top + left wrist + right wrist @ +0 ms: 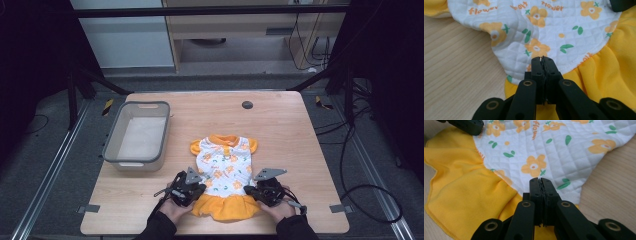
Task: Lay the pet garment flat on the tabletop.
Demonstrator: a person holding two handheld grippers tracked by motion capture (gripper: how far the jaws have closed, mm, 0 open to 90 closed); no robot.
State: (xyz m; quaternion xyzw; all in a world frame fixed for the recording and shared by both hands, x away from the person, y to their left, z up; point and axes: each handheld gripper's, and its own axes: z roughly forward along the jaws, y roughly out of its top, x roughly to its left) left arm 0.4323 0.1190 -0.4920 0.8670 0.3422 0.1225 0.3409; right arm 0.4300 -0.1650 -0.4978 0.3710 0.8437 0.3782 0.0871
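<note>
On the wooden surface lies a little dress, spread out flat near the front edge. Its long way runs from front to back — the orange collar points away from the person and the yellow skirt points toward them. The top part is white with orange flowers and green leaves.

At the skirt's left side sits the left gripper, held by the left hand. At the skirt's right side sits the right gripper, held by the right hand. In the left gripper view, the black jaws are pressed together over the seam where white meets yellow. In the right gripper view, the jaws are pressed together too, over the same seam. It is hard to tell if any cloth is caught between them.

A grey bin stands to the left of the dress, well apart from it. Bare wood lies open to the right of the dress and behind the collar — lots of room there. The skirt hem is close to the front edge of the surface.
</note>
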